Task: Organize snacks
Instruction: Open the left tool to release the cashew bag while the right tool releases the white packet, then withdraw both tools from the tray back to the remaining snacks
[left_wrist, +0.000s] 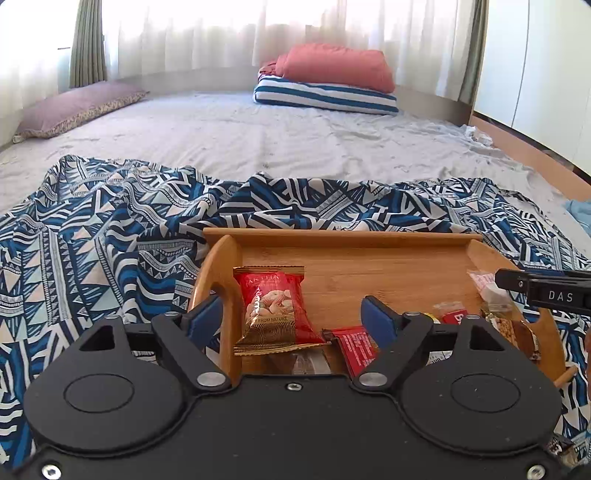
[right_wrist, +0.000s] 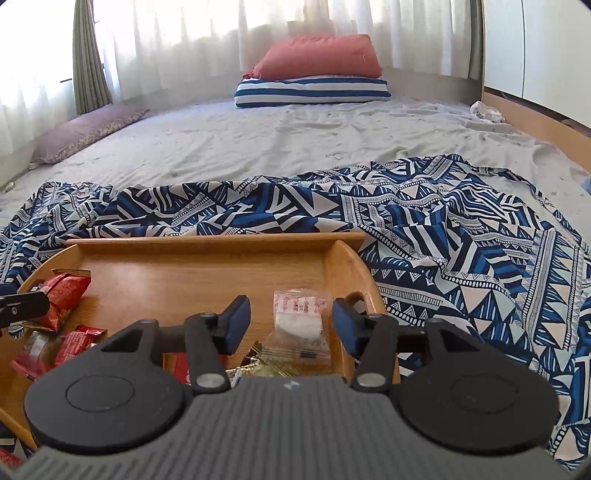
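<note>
A wooden tray (left_wrist: 369, 254) sits on a patterned cloth and holds several snack packets. A red and gold cashew packet (left_wrist: 275, 310) stands at the tray's left side, between the fingers of my open left gripper (left_wrist: 293, 317), untouched. A small red packet (left_wrist: 356, 349) lies beside it. My right gripper (right_wrist: 291, 325) is open over the tray's right end (right_wrist: 351, 258), with a clear packet of white sweets (right_wrist: 301, 317) between its fingers, apart from both pads. The right gripper also shows in the left wrist view (left_wrist: 543, 290). More red packets (right_wrist: 64, 295) lie at the left.
The blue and white patterned cloth (left_wrist: 92, 240) covers the near part of a grey bed (left_wrist: 240, 136). A striped pillow with a red one on top (left_wrist: 325, 85) lies at the far end. A mauve pillow (left_wrist: 74, 107) lies far left. A wooden bed frame (left_wrist: 535, 147) runs along the right.
</note>
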